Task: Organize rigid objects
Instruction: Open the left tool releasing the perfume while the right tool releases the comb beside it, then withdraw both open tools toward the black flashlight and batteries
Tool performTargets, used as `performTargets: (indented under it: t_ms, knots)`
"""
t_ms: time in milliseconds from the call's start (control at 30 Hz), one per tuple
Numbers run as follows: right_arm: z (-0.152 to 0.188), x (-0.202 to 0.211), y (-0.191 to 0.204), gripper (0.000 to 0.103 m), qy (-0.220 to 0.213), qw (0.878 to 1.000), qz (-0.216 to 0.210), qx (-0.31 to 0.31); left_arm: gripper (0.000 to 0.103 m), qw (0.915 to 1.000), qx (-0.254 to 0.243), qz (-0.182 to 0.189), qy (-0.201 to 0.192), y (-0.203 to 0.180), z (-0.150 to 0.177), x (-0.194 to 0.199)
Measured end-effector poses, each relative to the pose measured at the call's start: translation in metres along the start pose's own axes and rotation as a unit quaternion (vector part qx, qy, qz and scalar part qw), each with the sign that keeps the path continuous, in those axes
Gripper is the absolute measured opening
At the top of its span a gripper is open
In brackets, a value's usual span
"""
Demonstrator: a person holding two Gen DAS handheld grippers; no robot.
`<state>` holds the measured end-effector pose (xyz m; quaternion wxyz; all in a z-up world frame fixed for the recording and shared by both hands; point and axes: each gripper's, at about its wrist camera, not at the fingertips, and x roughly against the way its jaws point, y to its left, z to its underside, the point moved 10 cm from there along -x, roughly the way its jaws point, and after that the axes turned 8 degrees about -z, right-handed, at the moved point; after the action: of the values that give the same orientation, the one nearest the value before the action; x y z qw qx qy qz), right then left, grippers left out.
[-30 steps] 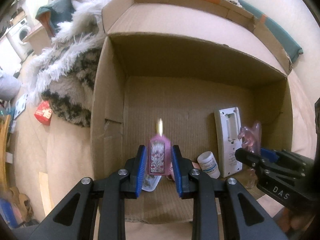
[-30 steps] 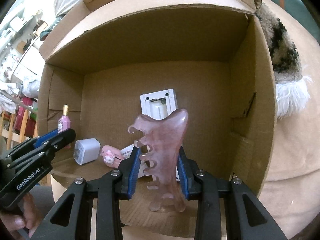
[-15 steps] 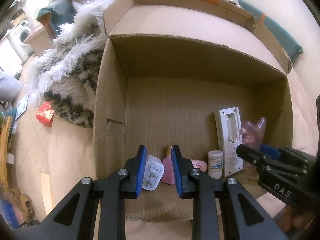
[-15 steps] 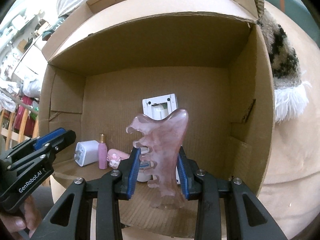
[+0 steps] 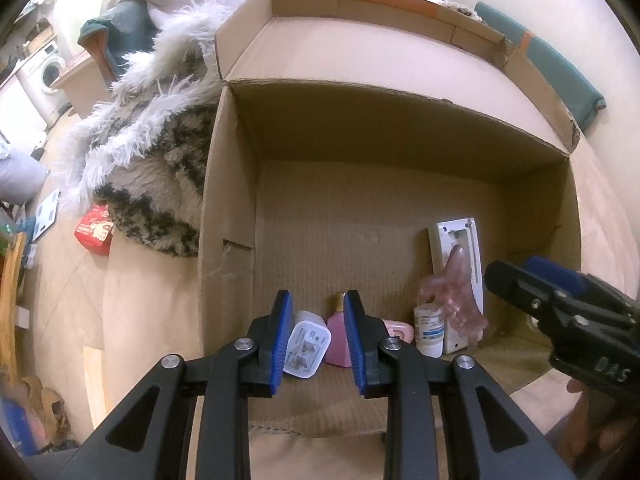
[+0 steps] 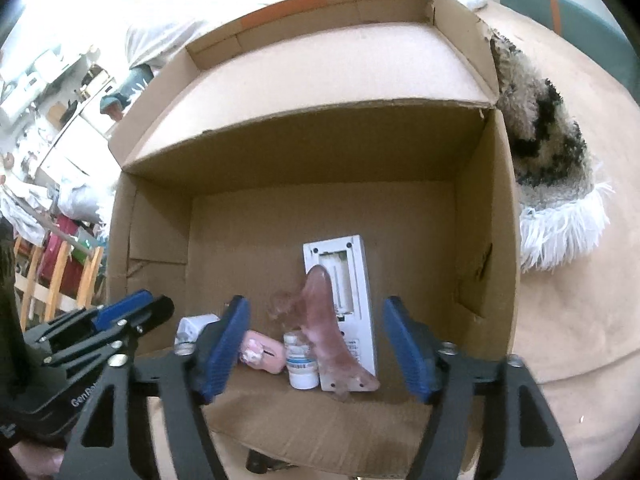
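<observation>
Comb [image 6: 320, 320] now released into the box [image 6: 484, 216] by the widening right hand-held gripper [image 6: 316, 354]; left hand-held gripper [image 5: 316, 344] narrow, empty; six items boxed.

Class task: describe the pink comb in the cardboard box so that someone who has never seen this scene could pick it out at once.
Find the open cardboard box and the row of small items along its near edge. At the row's right end, a white remote lies flat with the comb across it, beside a small white bottle. Only the comb is translucent pink with wavy teeth.
</observation>
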<state>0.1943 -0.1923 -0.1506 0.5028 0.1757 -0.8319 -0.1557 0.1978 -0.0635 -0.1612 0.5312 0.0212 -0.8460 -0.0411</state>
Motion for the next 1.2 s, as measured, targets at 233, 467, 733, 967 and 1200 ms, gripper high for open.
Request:
performTargets:
  t_ms: [233,467,733,967,1200]
  knots:
    - [-0.002,0.004,0.005,0.084,-0.01,1.0,-0.001,0.015,0.038,1.0,0.005,0.006,-0.004,-0.001,0.0,0.006]
    - [-0.006,0.013,0.005,0.085,-0.02,1.0,0.0,0.015,0.055,0.9997,0.007,0.008,-0.023,0.0,-0.005,0.021]
    - [-0.007,0.039,0.011,0.085,-0.047,0.999,-0.01,0.011,0.064,0.9984,-0.017,-0.01,-0.053,0.004,-0.012,0.048]
    - [0.002,0.055,0.019,0.085,-0.052,0.998,-0.012,0.025,0.065,0.9987,0.017,-0.006,-0.048,0.021,-0.002,0.07]
    - [0.023,0.075,0.021,0.085,-0.054,0.998,-0.028,0.025,0.065,0.9975,0.039,-0.001,-0.059,0.036,0.021,0.081]
